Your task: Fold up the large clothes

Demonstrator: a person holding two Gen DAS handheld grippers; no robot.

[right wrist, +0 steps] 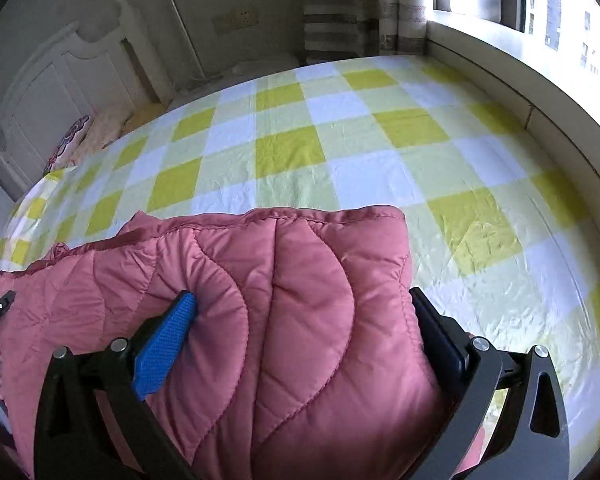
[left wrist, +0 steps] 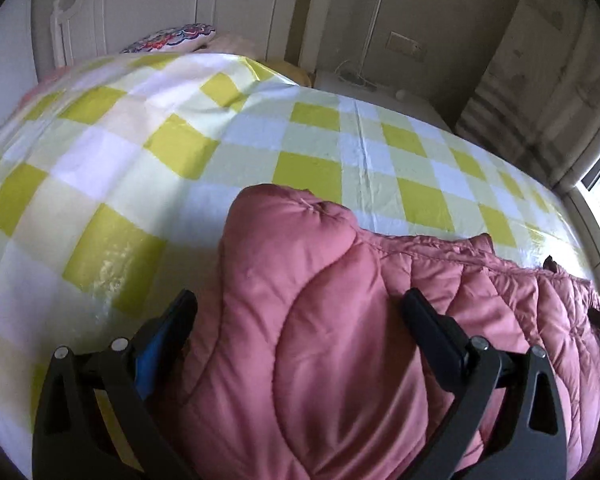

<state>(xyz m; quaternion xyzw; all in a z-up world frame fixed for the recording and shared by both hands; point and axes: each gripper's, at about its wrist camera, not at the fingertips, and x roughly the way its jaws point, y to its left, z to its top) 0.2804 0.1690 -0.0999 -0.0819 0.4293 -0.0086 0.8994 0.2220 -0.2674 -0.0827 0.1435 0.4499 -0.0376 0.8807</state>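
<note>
A pink quilted puffer jacket point(left wrist: 332, 320) lies bunched on the checked bed sheet point(left wrist: 180, 152). My left gripper point(left wrist: 298, 304) stands open over its left end. One finger sits just beyond the jacket's edge and the other rests on the fabric. In the right wrist view the same jacket point(right wrist: 300, 300) fills the gap of my right gripper point(right wrist: 300, 300), which is open wide. Its blue pad point(right wrist: 164, 344) dents the padding, and the other finger sits at the jacket's right edge. The jacket's underside is hidden.
A yellow, white and pale green checked sheet point(right wrist: 340, 140) covers the bed. A white headboard point(right wrist: 60, 88) and a patterned pillow point(left wrist: 172, 38) are at the far end. A window ledge point(right wrist: 520, 80) runs along the right side. A nightstand point(left wrist: 380, 92) stands by the bed.
</note>
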